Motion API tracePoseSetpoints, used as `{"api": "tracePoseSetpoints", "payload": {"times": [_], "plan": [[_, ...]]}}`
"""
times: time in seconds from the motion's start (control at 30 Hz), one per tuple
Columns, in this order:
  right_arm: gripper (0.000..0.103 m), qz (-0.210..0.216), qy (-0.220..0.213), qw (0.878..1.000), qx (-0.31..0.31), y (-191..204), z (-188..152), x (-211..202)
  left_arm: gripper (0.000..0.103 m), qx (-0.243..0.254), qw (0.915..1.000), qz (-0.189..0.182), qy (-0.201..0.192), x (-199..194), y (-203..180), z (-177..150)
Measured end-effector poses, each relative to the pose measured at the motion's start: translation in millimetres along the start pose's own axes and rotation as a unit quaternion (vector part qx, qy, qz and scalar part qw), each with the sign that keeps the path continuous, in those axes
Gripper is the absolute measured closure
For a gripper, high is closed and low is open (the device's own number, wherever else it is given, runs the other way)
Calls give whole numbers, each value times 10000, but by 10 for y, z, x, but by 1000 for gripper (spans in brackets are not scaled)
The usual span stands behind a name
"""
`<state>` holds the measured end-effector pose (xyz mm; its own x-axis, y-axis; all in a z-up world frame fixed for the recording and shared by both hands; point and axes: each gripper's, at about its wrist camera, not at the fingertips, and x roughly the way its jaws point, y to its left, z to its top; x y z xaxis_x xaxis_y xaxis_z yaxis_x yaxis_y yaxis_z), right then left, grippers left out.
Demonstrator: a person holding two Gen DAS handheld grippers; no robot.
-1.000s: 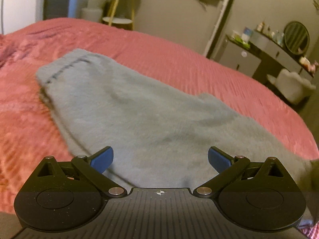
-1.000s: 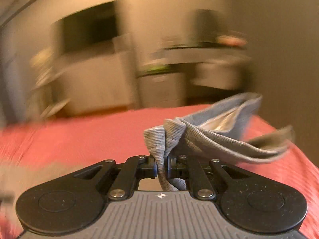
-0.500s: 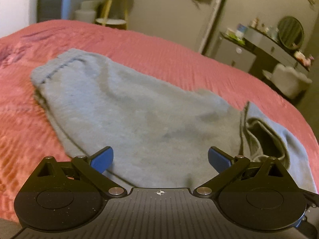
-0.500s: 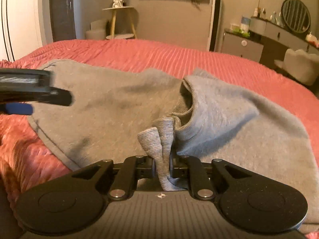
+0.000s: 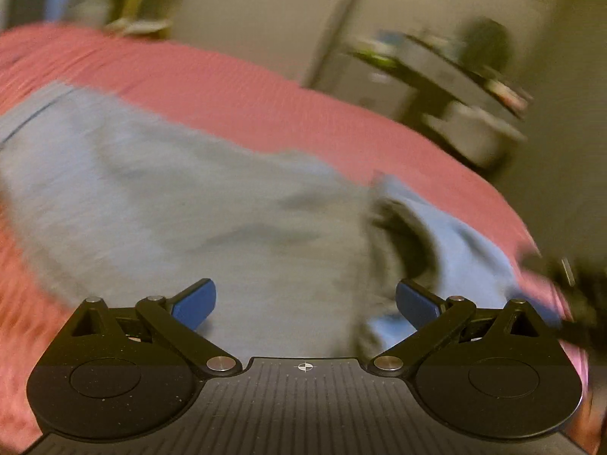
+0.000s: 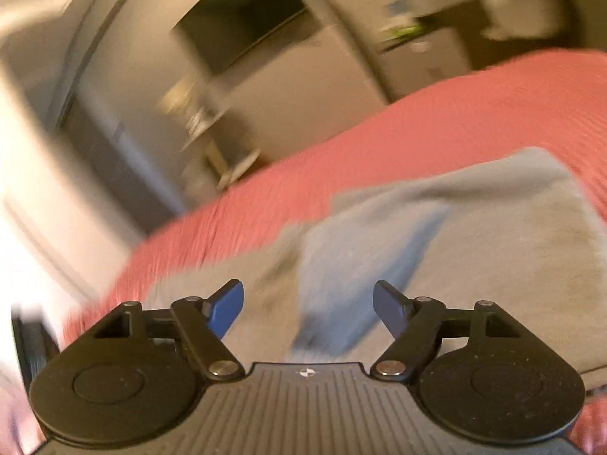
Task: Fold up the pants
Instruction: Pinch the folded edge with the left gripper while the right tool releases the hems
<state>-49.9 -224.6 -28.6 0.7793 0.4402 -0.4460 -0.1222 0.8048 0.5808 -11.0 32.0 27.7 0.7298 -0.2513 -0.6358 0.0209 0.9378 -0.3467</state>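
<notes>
Grey pants lie on the pink bedspread, with the leg end folded back over the middle, its fold bulging at the right. My left gripper is open and empty, low over the pants' near edge. My right gripper is open and empty above the folded pants. Both views are blurred by motion. A dark shape at the right edge of the left wrist view may be the other gripper.
Beyond the bed stand a dresser with a round mirror, a pale stool, a small side table and a wall-mounted screen. The bed's right edge drops off close to the fold.
My right gripper has opened and let go of the pants' cuff, leaving the leg folded over, and has swung away tilting. My left gripper has shifted slightly, still open.
</notes>
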Motion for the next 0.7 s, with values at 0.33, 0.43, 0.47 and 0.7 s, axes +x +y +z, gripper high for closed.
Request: {"api": "tracePoseSetpoints", "payload": {"times": [0.33, 0.43, 0.47, 0.7], "plan": [[50, -375, 588, 9976, 31, -95, 696, 556, 54, 754, 9886, -445, 1223, 555, -226, -184], [50, -619, 1035, 9911, -566, 80, 736, 874, 62, 478, 9890, -633, 1247, 548, -105, -202], [50, -590, 1262, 9883, -619, 97, 741, 972, 62, 448, 9888, -653, 1263, 549, -93, -209], [89, -1098, 1840, 9616, -1713, 301, 575, 1742, 57, 952, 9883, -505, 1078, 507, -216, -289]]}}
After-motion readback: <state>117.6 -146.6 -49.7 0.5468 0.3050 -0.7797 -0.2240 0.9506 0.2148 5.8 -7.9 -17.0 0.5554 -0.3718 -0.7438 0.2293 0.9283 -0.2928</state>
